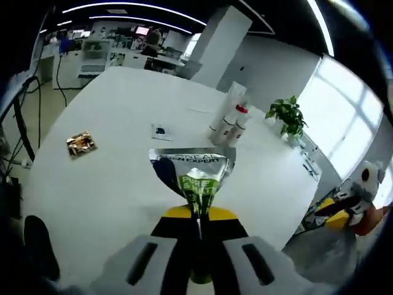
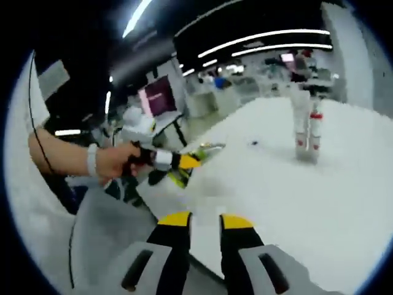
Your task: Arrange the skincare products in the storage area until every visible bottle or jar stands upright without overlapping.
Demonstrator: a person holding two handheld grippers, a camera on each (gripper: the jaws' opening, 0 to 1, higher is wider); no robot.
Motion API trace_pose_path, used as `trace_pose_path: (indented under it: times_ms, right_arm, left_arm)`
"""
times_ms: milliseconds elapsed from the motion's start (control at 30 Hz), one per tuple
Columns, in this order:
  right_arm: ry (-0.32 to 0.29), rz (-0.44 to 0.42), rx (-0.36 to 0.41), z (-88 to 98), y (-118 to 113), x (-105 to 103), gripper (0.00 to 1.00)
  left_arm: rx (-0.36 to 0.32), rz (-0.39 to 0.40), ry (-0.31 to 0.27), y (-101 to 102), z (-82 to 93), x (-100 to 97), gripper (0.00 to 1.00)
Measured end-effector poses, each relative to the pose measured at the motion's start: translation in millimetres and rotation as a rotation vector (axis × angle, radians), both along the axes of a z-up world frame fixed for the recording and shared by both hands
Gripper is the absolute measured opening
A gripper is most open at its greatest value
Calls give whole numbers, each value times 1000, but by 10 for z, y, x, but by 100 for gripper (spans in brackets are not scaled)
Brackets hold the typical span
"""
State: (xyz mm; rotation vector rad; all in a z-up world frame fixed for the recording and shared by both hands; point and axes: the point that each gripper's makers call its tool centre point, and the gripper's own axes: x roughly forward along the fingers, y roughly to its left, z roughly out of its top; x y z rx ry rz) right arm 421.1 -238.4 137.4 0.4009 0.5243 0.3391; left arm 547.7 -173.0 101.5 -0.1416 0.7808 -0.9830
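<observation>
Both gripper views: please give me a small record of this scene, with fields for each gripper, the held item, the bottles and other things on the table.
left gripper: shut on the silver and green sachet
right gripper: open, holds nothing
bottles: cluster standing upright on the white table, far from both grippers
gold packet: lies flat on the table, left of the sachet
small dark item: flat on the table, too small to identify
potted plant: at the table's far edge

We see bright daylight from the tall window wall (image 1: 350, 117) and curved ceiling light strips (image 2: 270, 38), fisheye bending at edges, motion blur softening the right gripper view.
</observation>
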Motion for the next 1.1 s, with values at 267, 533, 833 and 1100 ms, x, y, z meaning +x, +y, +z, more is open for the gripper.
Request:
trace_pose_path:
  times_ms: [267,533,833,1100]
  right_arm:
    - [-41,-25,222,109,72,69,41]
    - [-57,12,372,247,165,6,44]
    - [5,-9,523,225,145,-48,14]
    - [-38,0,504,268,82,-63,3]
  left_arm:
    - [-79,-166,15,-276,271,-822,2]
    - [-144,-192,36,-308,339,-1235,3]
    - [-135,-293,-116,-363,360,-1434,4]
    - [-189,-306,-96,-394,427,-1441,14]
